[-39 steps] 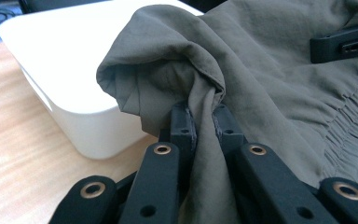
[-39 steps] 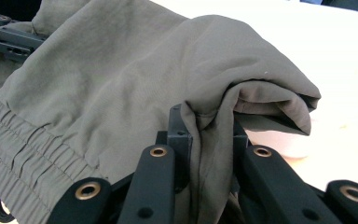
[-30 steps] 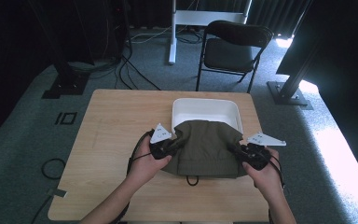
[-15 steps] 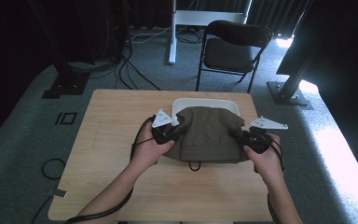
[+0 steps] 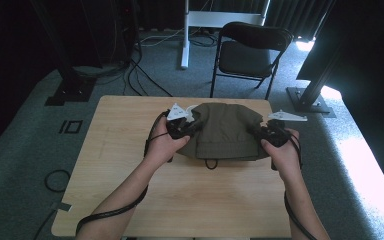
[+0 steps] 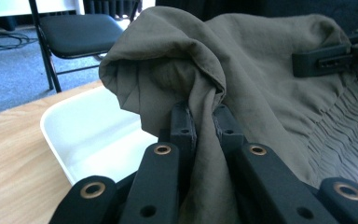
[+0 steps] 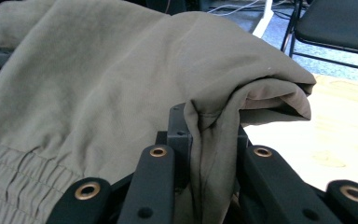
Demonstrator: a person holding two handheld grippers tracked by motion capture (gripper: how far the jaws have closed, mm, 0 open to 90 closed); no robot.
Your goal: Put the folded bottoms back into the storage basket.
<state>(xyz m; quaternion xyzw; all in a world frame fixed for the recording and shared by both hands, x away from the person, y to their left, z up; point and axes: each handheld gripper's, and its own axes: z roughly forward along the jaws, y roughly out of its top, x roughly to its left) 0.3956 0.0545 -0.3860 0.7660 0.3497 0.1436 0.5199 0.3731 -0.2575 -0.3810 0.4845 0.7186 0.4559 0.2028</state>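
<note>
An olive-green folded garment (image 5: 226, 131) with an elastic waistband and a drawstring is held up between both grippers over the far middle of the table. My left gripper (image 5: 192, 128) is shut on its left edge, where the cloth (image 6: 205, 116) bunches between the black jaws. At the garment's right edge my right gripper (image 5: 256, 134) is shut on a fold of the same cloth (image 7: 214, 126). Beneath the garment lies a white tray (image 6: 88, 135), mostly covered by it. The right gripper's jaw (image 6: 324, 58) also appears across the cloth in the left gripper view.
The wooden table (image 5: 130, 165) has bare room on its left and near sides. A black folding chair (image 5: 250, 55) stands behind the far edge, with a white desk leg (image 5: 185, 35), dark stands and cables on the grey carpet.
Both grippers have carried the garment away from the person toward the far edge and slightly up. It now covers the white tray that showed behind it before.
</note>
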